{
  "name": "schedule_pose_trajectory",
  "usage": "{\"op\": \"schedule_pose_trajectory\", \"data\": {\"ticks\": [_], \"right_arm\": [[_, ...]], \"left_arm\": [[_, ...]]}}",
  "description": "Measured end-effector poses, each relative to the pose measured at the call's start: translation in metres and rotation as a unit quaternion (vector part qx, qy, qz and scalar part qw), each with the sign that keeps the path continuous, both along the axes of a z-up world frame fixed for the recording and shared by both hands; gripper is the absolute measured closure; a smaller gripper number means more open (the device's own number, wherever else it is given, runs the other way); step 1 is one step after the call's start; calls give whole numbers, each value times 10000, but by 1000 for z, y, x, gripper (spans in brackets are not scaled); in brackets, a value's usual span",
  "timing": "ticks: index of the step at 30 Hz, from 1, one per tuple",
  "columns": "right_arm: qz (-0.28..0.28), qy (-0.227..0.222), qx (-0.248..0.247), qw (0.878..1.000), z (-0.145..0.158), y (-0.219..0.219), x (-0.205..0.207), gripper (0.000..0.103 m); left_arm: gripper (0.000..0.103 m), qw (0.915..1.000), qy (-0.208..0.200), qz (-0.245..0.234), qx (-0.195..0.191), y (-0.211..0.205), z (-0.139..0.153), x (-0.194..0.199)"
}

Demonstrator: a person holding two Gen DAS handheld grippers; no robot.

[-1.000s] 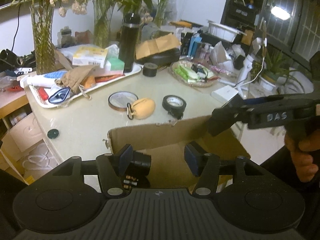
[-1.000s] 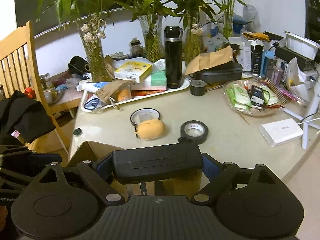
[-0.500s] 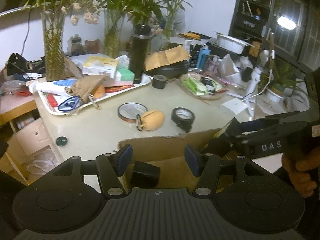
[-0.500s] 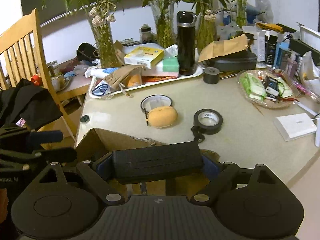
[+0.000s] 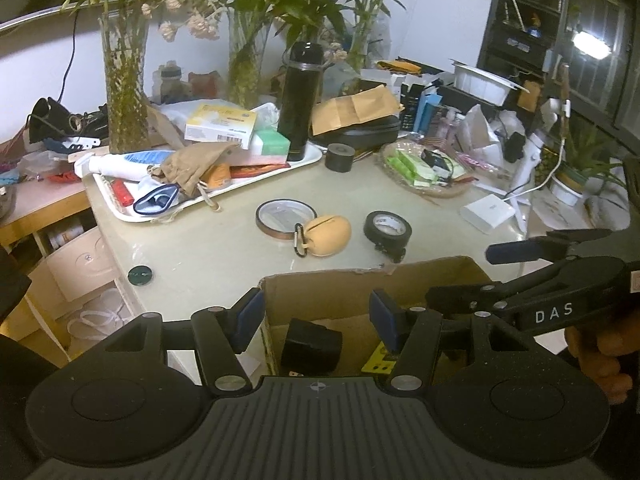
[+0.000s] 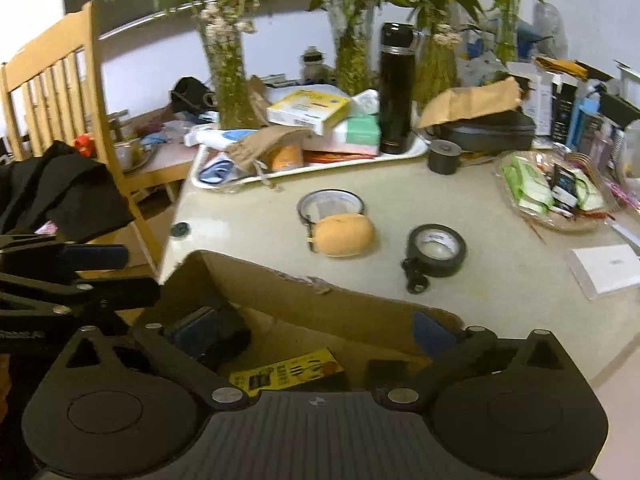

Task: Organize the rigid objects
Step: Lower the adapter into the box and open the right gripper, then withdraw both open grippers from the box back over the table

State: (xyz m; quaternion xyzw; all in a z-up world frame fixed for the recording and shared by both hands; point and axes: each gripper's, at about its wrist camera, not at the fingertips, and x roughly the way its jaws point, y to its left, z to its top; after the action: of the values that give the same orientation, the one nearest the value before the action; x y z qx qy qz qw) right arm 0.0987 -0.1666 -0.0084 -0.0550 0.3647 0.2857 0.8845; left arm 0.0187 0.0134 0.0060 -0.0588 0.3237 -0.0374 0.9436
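Crowding a beige table (image 5: 208, 248), clutter (tape, plants), cardboard box (image 5: 360, 292), both jaws spread.

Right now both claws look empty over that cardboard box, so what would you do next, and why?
Probably lift the right gripper out of the cardboard box and toward the black tape roll. Both grippers are open and hold nothing, a black block lies in the box, and the roll sits loose on the table just beyond its rim.
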Motion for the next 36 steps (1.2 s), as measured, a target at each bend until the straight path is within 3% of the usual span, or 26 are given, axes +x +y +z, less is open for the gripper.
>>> {"op": "schedule_pose_trajectory", "data": {"ticks": [9,16,24,36], "right_arm": [[-493,-79,208,9985,-11,-18,10,0],[-625,-104,146,9979,-18,-28,14,0],[-751,-59,200,9970,-21,-33,23,0],[-1033,-114,188,9944,-25,-47,44,0]], "left_arm": [[46,9999,153,62,1,4,-1,20],[46,9996,124,-36,239,-1,-4,45],[46,9979,37,-291,570,-13,-5,67],[46,9959,63,-655,621,-17,1,101]]}}
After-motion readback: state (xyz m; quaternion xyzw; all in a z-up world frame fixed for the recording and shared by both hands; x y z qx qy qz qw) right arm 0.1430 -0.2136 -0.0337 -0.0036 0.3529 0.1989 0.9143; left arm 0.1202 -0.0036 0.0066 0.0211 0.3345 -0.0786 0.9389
